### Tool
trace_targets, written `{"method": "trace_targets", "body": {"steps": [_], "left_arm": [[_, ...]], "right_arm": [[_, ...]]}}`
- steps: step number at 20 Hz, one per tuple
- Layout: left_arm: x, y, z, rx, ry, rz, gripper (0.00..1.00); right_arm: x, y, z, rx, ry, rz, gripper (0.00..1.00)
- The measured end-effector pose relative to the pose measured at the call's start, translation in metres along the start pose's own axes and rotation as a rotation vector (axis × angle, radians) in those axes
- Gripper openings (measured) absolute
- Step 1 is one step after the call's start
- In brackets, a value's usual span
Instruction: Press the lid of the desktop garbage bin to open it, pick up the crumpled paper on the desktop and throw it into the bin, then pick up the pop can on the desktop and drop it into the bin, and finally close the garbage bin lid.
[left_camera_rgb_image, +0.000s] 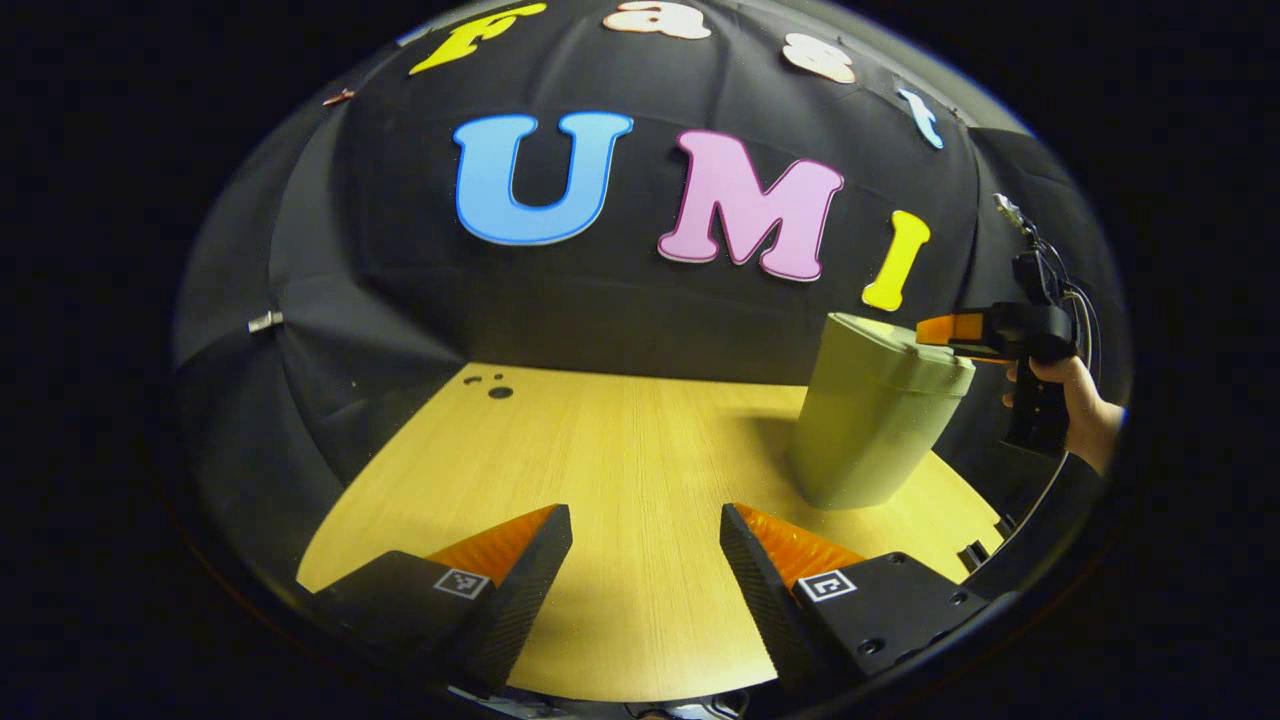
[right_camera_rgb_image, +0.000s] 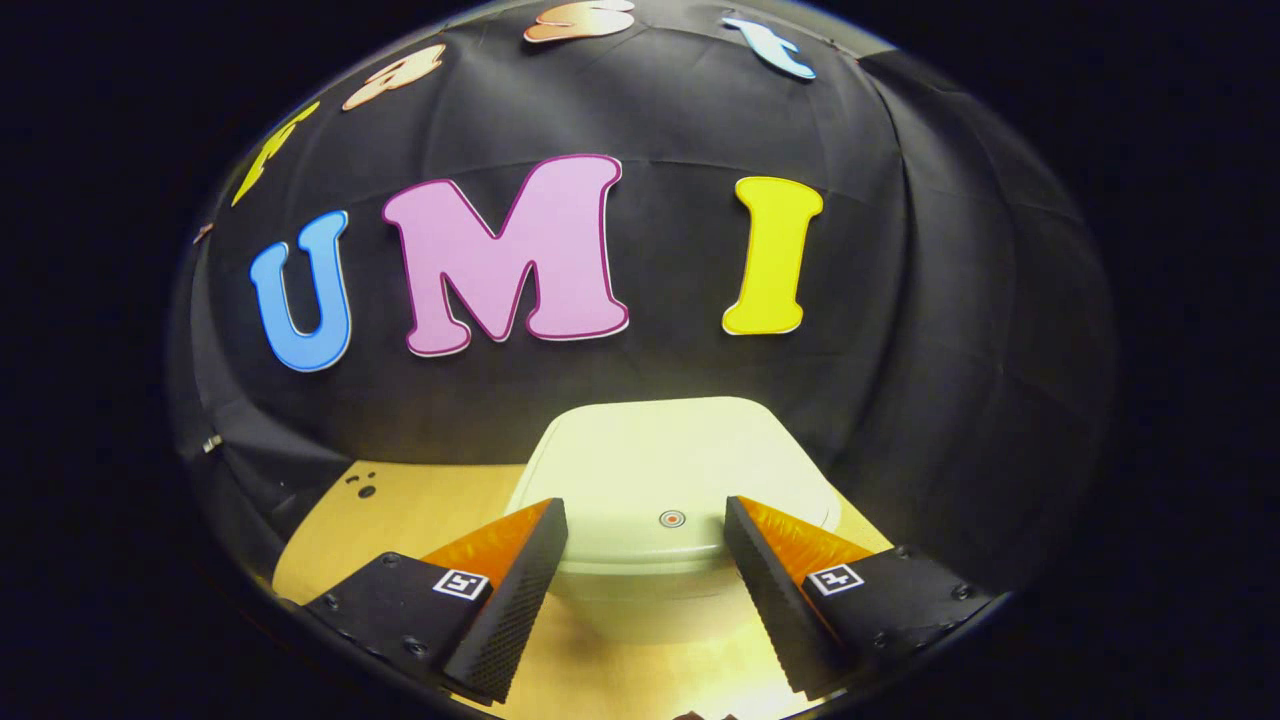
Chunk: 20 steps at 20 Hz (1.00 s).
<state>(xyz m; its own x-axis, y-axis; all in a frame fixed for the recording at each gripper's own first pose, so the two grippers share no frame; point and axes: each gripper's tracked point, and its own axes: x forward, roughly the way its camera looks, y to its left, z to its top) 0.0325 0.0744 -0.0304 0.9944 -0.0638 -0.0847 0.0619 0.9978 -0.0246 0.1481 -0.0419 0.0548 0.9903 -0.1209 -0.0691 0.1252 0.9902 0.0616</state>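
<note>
In the left gripper view, our left gripper (left_camera_rgb_image: 645, 545) hovers wide open and empty over the bare table (left_camera_rgb_image: 620, 450), with the bin (left_camera_rgb_image: 870, 420) at two o'clock, lid down. The right gripper (left_camera_rgb_image: 940, 330) reaches over its top from three o'clock. In the right gripper view, our right gripper (right_camera_rgb_image: 645, 540) gapes wide, holding nothing, just above the closed lid (right_camera_rgb_image: 680, 470) at twelve o'clock.
</note>
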Motion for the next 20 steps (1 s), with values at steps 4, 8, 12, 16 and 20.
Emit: {"method": "trace_targets", "body": {"steps": [4, 8, 12, 16, 20], "left_arm": [[-0.025, 0.001, 0.027, 0.046, -0.103, 0.007, 0.95], [-0.037, 0.007, 0.039, 0.063, -0.176, 0.052, 0.95], [-0.039, 0.002, 0.042, 0.074, -0.208, 0.050, 0.96], [-0.036, -0.001, 0.042, 0.084, -0.215, 0.062, 0.96], [-0.033, -0.009, 0.038, 0.077, -0.207, 0.043, 0.96]], "right_arm": [[-0.030, 0.016, 0.016, -0.027, -0.104, 0.023, 0.99], [-0.066, 0.041, 0.022, -0.030, -0.177, 0.070, 0.99], [-0.100, 0.061, 0.004, -0.055, -0.176, 0.117, 0.99], [-0.122, 0.069, -0.020, -0.139, -0.166, 0.153, 0.99], [-0.137, 0.085, -0.061, -0.121, -0.079, 0.203, 0.99]]}}
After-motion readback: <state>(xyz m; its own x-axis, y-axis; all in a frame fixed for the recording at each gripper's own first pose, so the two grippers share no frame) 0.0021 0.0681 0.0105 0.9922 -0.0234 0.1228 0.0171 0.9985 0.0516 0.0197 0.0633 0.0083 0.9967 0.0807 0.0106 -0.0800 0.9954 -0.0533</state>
